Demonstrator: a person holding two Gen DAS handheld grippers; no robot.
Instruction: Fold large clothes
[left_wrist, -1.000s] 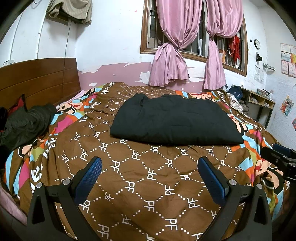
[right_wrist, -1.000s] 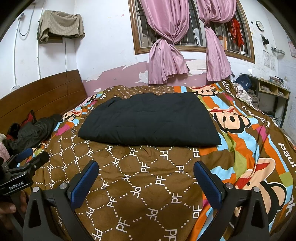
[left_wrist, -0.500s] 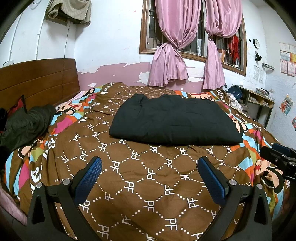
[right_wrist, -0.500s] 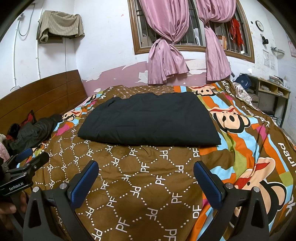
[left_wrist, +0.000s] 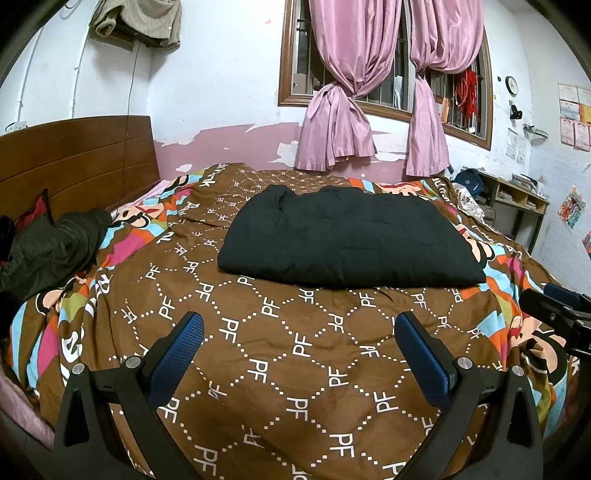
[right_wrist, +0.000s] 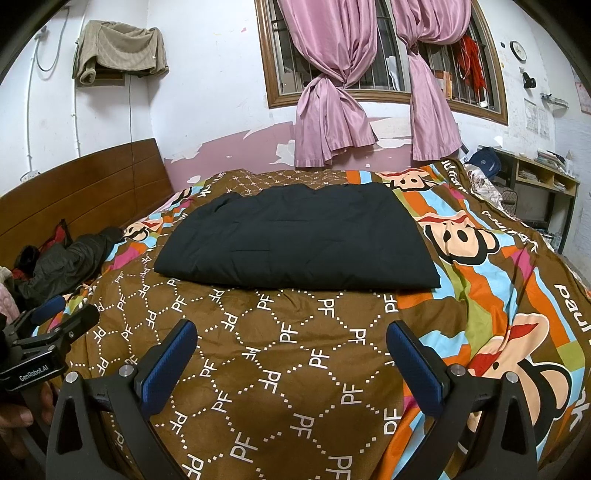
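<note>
Nothing moved: both claws (left_wrist: 299, 354) (right_wrist: 291, 354) hover, spread wide

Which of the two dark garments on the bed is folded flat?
The black garment in the middle of the bed is folded flat; the dark jacket near the headboard lies crumpled.

The folded garment (left_wrist: 343, 236) in the middle of the bed is plain black. The bedspread (left_wrist: 295, 354) under it is brown with white dotted diamonds and white "PF" letters; toward its left and right edges it turns to orange, blue, green and pink stripes with cartoon monkey faces. Both grippers have black frames and blue finger pads (left_wrist: 177, 354). The curtains (right_wrist: 332, 110) are pink, the headboard (left_wrist: 74, 158) brown wood, the wall (right_wrist: 207, 92) white above a peeling pink band.
</note>
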